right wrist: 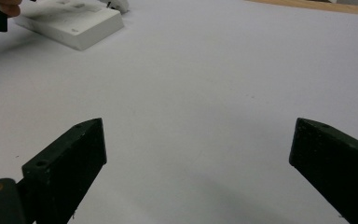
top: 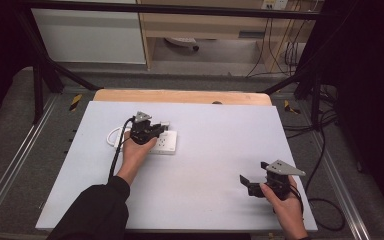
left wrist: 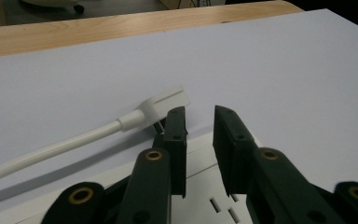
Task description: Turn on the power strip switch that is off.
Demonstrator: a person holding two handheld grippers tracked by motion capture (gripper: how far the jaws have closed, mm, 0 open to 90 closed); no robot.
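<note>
Left tongs (left wrist: 199,122), narrow and empty, hover over the white plastic power strip (top: 164,142) beside its white flat plug (left wrist: 165,101), seemingly lining up, while right tongs (right wrist: 198,163) idle wide over the pale counter (top: 210,165).

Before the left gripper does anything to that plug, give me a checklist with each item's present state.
1. Left gripper jaws parted, nothing between them: ok.
2. White plug within the jaws' line: not ok, it sits just left of the gap.
3. Plug seated in the power strip: cannot tell; its prongs seem partly exposed.
4. White cord free of the jaws: ok.
5. Right gripper open, well away from the strip: ok.
</note>
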